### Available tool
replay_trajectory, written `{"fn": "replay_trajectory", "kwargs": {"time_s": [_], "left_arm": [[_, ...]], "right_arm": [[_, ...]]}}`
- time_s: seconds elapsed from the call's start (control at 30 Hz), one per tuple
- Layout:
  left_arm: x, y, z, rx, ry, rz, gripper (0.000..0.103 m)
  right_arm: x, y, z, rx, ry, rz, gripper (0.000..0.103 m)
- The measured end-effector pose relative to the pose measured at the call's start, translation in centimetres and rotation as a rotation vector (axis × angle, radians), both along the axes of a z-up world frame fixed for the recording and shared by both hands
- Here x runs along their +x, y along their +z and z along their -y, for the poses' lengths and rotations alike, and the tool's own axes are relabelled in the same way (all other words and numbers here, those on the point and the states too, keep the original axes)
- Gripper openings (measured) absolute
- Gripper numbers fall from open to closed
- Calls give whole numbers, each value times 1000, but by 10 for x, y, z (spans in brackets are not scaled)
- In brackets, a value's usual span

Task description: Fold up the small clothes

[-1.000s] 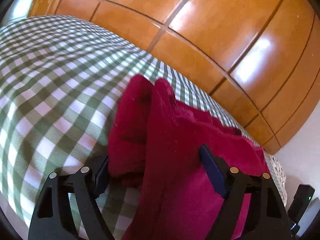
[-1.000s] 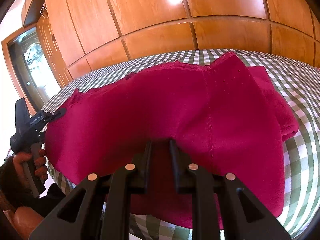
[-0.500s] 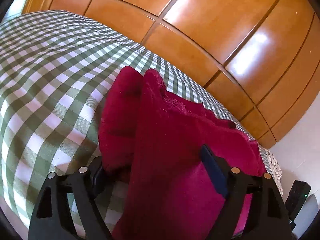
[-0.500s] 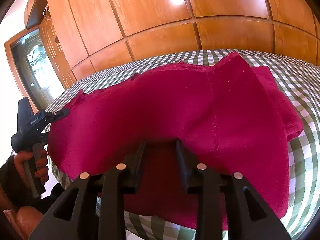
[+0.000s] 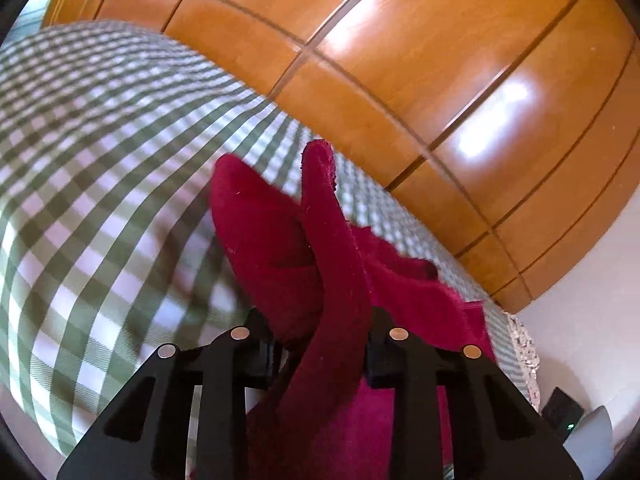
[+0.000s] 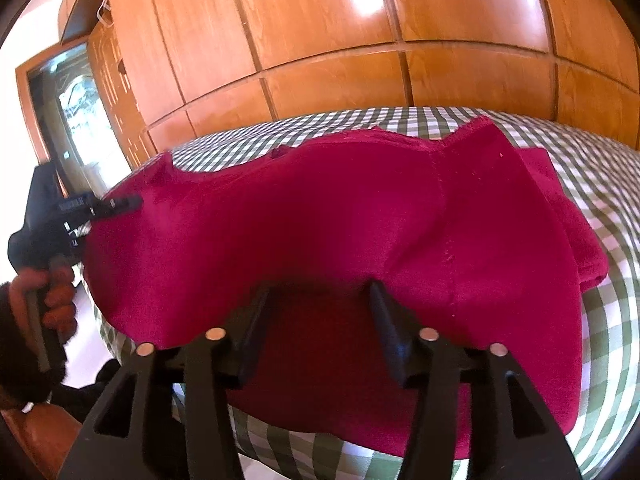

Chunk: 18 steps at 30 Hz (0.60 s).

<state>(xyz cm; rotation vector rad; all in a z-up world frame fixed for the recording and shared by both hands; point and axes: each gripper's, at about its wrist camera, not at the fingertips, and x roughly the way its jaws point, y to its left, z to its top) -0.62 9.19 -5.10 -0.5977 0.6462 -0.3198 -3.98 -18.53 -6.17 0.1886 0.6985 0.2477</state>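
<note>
A crimson fleece garment (image 6: 360,232) is lying across the near edge of a bed covered in a green-and-white checked sheet (image 6: 600,168), with part of it draping over that edge. Glossy wooden cupboard doors (image 6: 320,40) are standing behind the bed.

In the left wrist view, the left gripper (image 5: 320,344) is pinching a raised ridge of the garment (image 5: 336,264); its fingers are pressing in on the fabric from both sides, and the fabric is hiding their tips. The sheet (image 5: 100,200) to the left is blurring, so its checks are hard to make out. A dark device (image 5: 560,416) at the lower right is being cut off by the lens rim.

In the right wrist view, the right gripper (image 6: 320,304) is sitting with its fingers spread apart, both tips tucked under the garment's folded near edge, so whether they are touching cloth cannot be told. At the far left, the left gripper (image 6: 120,204) is meeting the garment's end; its tip is partly buried in fabric. The person's hand (image 6: 44,296) holding it is only partly showing.
</note>
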Motion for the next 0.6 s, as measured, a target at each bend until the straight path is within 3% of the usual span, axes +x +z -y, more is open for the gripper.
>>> {"fn": "replay_trajectory", "kwargs": {"time_s": [0.2,0.27,0.37,0.53,0.6], "left_arm": [[-8,30,15,2,-35,79,28],[-10,43,22,10,-55,112,28],[-11,58,30,4,-80,150,28],[-13,77,50,26,-126,203,28],[-12,83,60,30,-154,220,28]], "right_arm": [[-2,5,-5,-38,8,11,67],[-4,12,-5,-74,-13,40,78],[-5,19,-1,-115,-49,55,84],[-7,22,10,-292,-172,58,101],[-2,15,14,-374,-206,31,101]]}}
